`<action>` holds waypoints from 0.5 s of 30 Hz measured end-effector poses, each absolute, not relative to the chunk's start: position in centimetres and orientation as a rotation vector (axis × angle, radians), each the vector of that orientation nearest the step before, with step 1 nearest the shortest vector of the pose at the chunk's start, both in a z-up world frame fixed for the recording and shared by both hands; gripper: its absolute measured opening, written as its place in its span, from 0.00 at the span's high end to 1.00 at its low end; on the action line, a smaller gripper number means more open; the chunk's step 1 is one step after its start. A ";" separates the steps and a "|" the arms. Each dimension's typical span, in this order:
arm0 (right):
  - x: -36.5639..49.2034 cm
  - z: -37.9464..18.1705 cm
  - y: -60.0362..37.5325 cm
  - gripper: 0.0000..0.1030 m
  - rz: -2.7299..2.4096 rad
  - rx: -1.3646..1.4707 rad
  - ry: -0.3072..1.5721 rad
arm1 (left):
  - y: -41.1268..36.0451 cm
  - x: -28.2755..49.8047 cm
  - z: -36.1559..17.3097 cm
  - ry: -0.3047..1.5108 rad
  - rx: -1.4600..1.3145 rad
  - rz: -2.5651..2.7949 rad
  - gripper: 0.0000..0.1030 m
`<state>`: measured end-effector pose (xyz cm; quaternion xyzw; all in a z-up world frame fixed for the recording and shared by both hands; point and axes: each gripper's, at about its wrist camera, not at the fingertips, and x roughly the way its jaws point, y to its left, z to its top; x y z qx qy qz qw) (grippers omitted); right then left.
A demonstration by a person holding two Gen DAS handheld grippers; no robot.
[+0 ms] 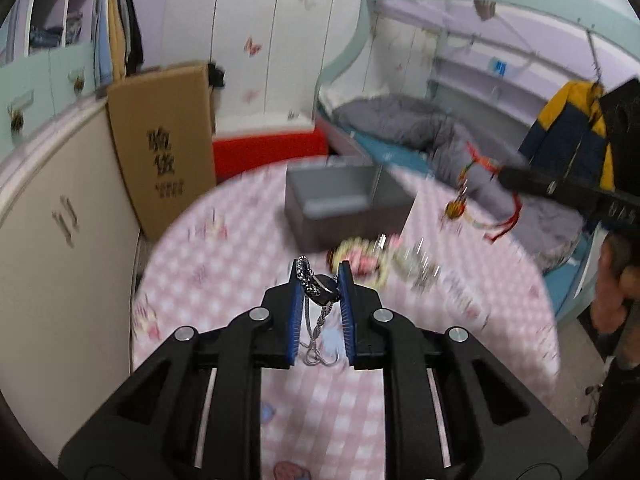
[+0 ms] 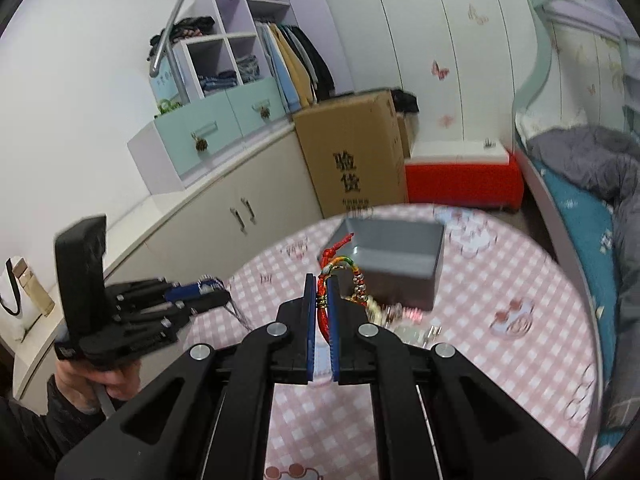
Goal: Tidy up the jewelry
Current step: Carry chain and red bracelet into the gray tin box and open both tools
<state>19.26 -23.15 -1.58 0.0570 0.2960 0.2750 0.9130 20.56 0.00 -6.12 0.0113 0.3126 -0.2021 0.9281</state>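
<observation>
Even, soft indoor light; fisheye bends the edges, motion blur smears the table and background.

the left gripper looked like matt black plastic with shiny metal pivot pins and ribbed blue pads. the necklace between them was bright silvery metal chain around a glossy dark stone. the right gripper, of the same matt plastic, pinched a bracelet of red and coloured woven cord with small metallic beads. the tablecloth looked like smooth pink checked cloth. the grey box had a matt finish. the carton was plain brown cardboard.
</observation>
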 end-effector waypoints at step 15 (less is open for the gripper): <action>26.1 5.6 -23.5 0.96 0.540 0.100 0.528 | -2.9 28.1 5.6 0.507 -0.025 -0.460 0.83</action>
